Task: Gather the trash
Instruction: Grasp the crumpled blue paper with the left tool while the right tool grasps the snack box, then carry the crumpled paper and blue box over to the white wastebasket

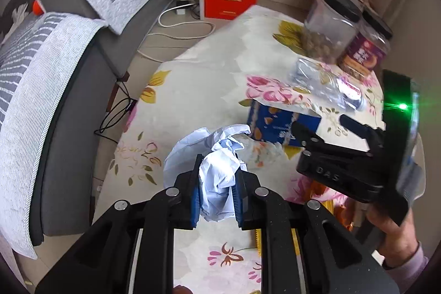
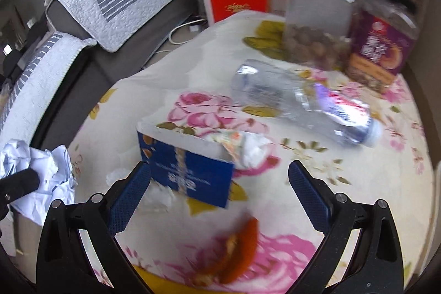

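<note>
Table point(image 2: 171, 79) under a flowered cloth carries everything. Beside the blue box point(image 2: 190, 172) at its middle lies a clear bottle point(image 2: 297, 104); right gripper point(image 2: 220, 181) hangs spread above the box; left gripper point(image 1: 216, 181) pinches crumpled paper point(image 1: 217, 170) nearby.

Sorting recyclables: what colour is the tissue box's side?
Dark blue, clearest in the right wrist view.
</note>
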